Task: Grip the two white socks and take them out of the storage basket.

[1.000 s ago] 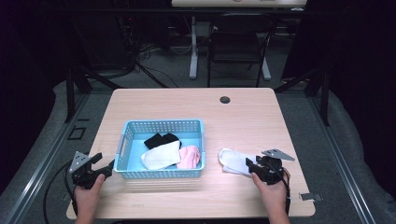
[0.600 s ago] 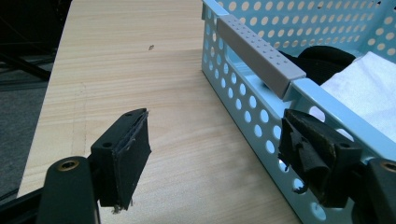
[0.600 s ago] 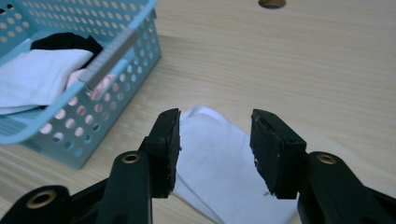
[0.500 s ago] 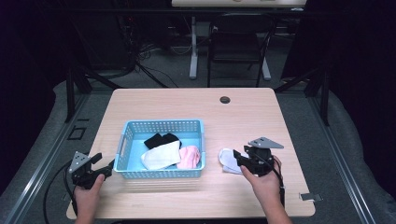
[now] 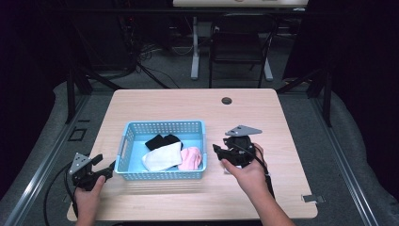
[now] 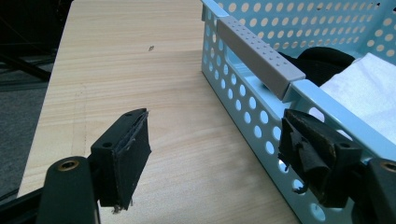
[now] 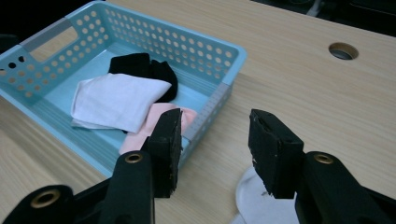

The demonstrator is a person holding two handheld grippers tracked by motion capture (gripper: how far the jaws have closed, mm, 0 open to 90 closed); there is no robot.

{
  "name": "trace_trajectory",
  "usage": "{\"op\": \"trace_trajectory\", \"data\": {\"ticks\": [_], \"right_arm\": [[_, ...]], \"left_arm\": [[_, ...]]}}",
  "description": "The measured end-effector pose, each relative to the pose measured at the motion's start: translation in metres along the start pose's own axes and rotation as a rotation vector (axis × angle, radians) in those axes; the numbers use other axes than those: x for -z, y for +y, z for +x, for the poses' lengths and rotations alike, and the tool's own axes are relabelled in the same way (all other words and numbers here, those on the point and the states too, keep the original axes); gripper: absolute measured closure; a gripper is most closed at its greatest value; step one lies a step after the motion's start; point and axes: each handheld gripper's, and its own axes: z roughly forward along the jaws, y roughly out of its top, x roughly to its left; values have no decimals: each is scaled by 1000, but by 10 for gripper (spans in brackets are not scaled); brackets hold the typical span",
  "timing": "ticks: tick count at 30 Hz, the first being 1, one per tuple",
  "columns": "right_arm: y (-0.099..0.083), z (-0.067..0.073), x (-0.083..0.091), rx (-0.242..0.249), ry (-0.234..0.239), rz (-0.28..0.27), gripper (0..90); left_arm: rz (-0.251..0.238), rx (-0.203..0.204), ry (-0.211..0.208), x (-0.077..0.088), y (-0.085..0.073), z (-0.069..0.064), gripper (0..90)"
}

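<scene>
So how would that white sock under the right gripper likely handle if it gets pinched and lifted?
The white sock lies flat and limp on the table, so it would probably droop from the right gripper. It looks like thin fabric, likely light and not fragile. The open jaws might only catch one layer.

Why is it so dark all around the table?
In the high view, light falls on the table while the room behind stays black; in the right gripper view the basket looks sharp and evenly lit; in the left gripper view the near fingers look slightly soft.
</scene>
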Motion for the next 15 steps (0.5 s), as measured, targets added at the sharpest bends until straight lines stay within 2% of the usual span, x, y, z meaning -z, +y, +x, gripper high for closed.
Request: {"op": "trace_trajectory", "data": {"ticks": [6, 9, 10, 15], "right_arm": [[19, 20, -18, 26, 61, 28, 553], [23, 26, -27, 41, 68, 48, 564], [28, 31, -36, 42, 80, 68, 581], [36, 43, -65, 32, 108, 128, 609]], "left_arm": [[-2, 1, -1, 0, 0, 0, 244], [-2, 2, -1, 0, 0, 0, 244], [-1, 1, -1, 0, 0, 0, 244], [-3, 3, 0, 0, 0, 1, 244]]}}
